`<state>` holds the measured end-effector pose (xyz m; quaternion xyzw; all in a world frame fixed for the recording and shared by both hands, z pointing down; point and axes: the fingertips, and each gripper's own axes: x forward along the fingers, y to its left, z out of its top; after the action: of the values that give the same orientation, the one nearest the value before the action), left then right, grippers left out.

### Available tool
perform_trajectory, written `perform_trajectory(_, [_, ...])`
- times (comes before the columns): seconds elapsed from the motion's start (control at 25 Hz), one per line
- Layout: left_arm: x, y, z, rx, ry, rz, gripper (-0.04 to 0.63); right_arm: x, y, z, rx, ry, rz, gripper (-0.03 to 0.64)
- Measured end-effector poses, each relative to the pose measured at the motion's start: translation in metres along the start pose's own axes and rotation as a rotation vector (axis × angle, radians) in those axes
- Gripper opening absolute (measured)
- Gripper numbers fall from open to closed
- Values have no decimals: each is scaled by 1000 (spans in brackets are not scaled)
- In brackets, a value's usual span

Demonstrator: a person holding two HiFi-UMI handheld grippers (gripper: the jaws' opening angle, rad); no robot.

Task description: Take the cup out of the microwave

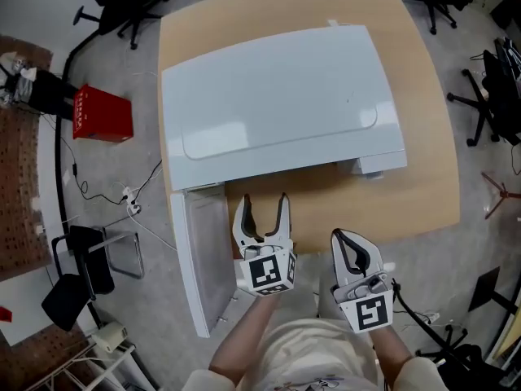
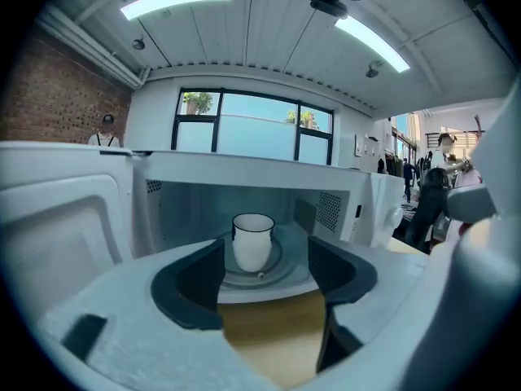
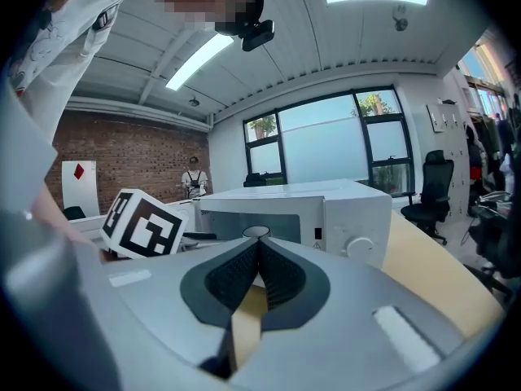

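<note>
— Office desk (image 1: pixel 358 210), white microwave (image 1: pixel 277 104) on it. What is the left hand-held gripper (image 1: pixel 264 200) doing?
— Its jaws stand wide and empty, aimed into the open cavity from just in front, likely spread to straddle the cup.
— Where is the cup (image 2: pixel 252 240)?
— Upright on the turntable (image 2: pixel 285 265) inside the microwave, beyond the jaws and untouched.
— And the right hand-held gripper (image 1: pixel 346 236)?
— Jaws together, holding nothing, at the desk's near right edge, probably to keep clear.
— The door (image 1: pixel 199 259)?
— Swung out on the left, so the reach looks unobstructed.
</note>
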<state>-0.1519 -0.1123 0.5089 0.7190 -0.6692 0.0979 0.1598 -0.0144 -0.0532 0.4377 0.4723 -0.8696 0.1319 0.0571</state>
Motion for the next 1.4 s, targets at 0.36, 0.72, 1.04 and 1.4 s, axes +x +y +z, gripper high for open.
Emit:
perform_trajectory(0.36, [81, 19, -17, -2, 9, 26, 403, 5, -15, -19, 39, 37, -44, 8])
perform_trajectory(0.72, [120, 26, -20, 34, 4, 53, 410, 13, -36, -52, 40, 73, -86, 8])
perform_trajectory(1.04, [146, 32, -39, 33, 59, 82, 391, 18, -32, -57, 41, 83, -69, 8])
perform_trajectory(1.4, [135, 24, -19, 84, 13, 52, 388, 11, -34, -59, -3, 96, -79, 6])
